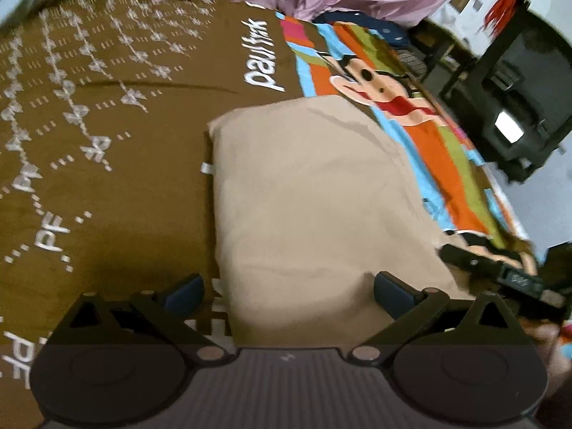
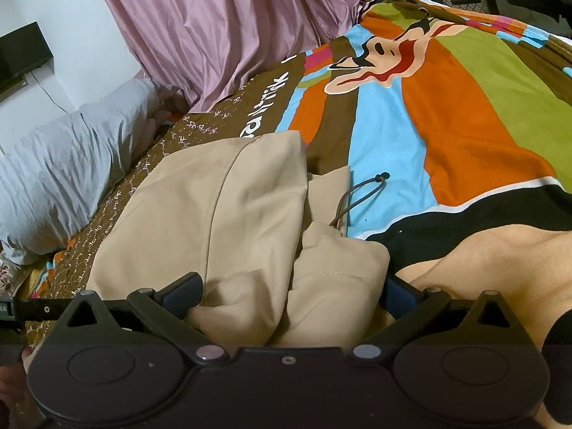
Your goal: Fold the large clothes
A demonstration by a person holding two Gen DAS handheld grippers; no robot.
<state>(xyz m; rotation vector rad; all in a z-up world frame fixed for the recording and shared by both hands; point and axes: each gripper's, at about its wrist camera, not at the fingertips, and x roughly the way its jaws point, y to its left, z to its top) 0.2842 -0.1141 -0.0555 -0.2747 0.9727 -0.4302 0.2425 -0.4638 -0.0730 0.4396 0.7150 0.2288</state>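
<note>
Your left gripper [image 1: 287, 287] stands wide open with nothing in it, its two blue pads spread to either side of the near edge of the beige garment [image 1: 314, 207]. Your right gripper [image 2: 293, 291] is open just as wide, and bunched beige cloth rises between its pads; the view does not show either pad pressing on it, so count it as unheld.

Take the garment as your landmark. It lies on the big printed bedspread [image 1: 118, 164], brown with white lettering on one side of the garment, striped with a cartoon figure on the other. Beyond it hangs a pink curtain [image 2: 221, 32], and off to its left sits a grey pillow [image 2: 68, 168].

The step in hand looks like a late fold: the garment is already a compact rectangle, flat and smooth along its left half. The next move probably calls for closing both grippers on that near edge, gathering the loose layers on the right, then carrying the edge over towards the curtain side.

The left wrist view shows only a tidy panel, plus your other tool at its right corner. The right wrist view alone shows the rumpled seams and folds on that side and the thin drawcord [image 2: 361, 193] straying out onto the blue stripe; tuck it in before you fold.
</note>
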